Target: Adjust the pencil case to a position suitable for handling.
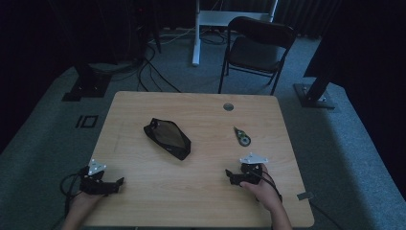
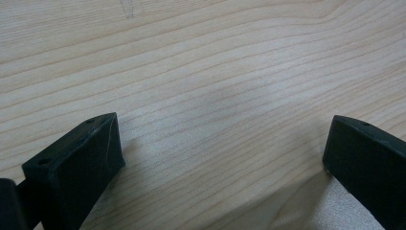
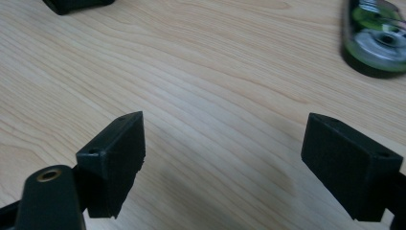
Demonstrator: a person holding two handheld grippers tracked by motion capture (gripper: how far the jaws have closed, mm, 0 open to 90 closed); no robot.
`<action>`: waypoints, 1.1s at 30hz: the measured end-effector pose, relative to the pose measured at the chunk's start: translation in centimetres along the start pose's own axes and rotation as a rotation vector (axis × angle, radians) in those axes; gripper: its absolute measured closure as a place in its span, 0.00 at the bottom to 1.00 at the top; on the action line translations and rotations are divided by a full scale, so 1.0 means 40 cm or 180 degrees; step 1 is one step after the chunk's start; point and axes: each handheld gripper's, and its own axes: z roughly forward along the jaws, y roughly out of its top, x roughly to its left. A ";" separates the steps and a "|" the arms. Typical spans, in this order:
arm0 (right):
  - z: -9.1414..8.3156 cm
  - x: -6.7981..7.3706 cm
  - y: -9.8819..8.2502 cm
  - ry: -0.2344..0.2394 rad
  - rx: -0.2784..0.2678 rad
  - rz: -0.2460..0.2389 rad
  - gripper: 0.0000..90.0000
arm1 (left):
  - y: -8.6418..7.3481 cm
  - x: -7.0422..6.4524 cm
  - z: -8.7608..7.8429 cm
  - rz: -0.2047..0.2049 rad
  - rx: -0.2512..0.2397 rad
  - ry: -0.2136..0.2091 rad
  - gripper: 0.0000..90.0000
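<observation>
Right gripper [image 3: 225,143] gapes near an unlabelled green tape dispenser [image 3: 376,36].

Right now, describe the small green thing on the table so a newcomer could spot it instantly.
Start from the light wooden table and look to its right half, just below the round grommet hole near the far edge. There lies a small green and black correction tape dispenser, ahead of the right hand-held gripper. Unlike the bigger flat black mesh pouch at centre, it is tiny, teardrop-shaped and see-through green.

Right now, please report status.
Left gripper and right gripper: jaws open, empty. Black pouch mid-table, correction tape nearest right gripper. Path clear.
</observation>
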 end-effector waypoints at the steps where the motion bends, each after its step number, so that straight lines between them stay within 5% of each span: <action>1: 0.004 0.005 0.002 0.0018 -0.0001 -0.0004 0.17 | 0.000 0.000 0.000 0.0000 0.0000 -0.0001 0.00; 33: 0.098 0.142 0.099 0.0463 -0.0261 -0.0167 0.18 | 0.000 -0.001 0.000 0.0021 0.0005 -0.0016 0.00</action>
